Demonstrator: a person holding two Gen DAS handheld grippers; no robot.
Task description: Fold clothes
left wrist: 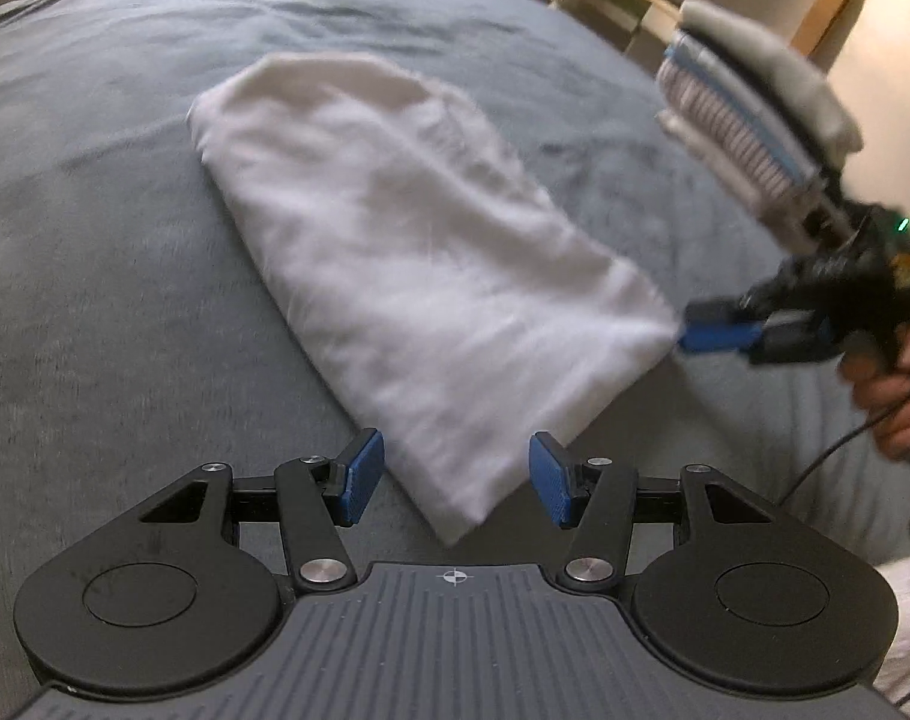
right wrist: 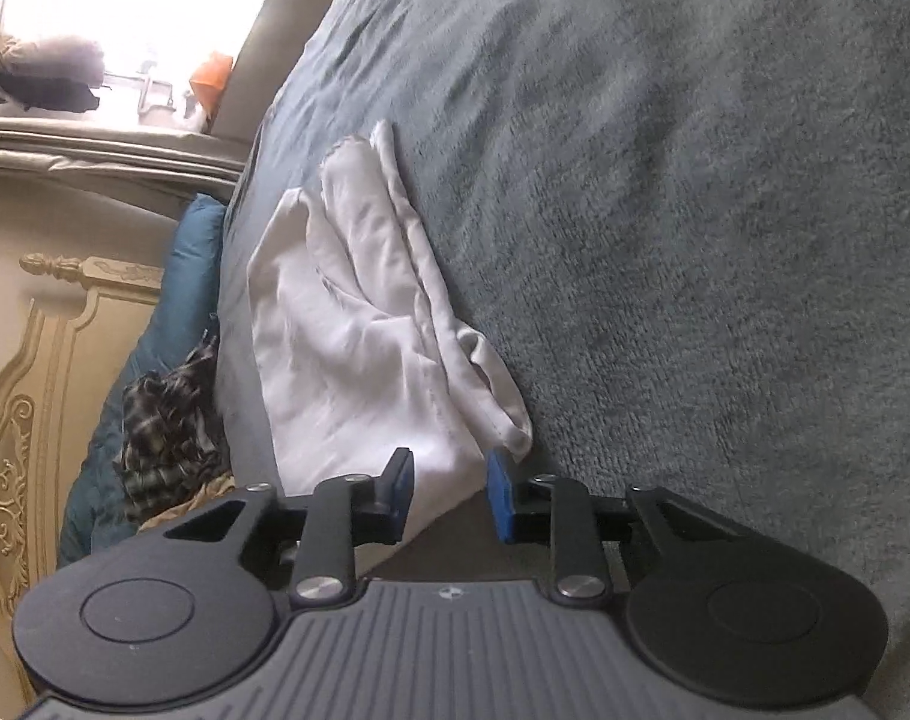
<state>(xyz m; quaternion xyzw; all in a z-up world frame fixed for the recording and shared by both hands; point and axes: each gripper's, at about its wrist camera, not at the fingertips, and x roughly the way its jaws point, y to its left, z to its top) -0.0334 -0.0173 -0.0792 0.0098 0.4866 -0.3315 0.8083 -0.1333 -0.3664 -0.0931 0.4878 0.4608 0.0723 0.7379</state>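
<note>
Bedcover (left wrist: 125, 192), grey and fuzzy, fills both views. On it, in the middle, lies the folded white garment (left wrist: 407, 276). The right gripper (right wrist: 449, 492) has narrow jaws around its near right corner, pads not yet pressing. The left gripper (left wrist: 458, 477) stands wide over the near corner, holding nothing.
</note>
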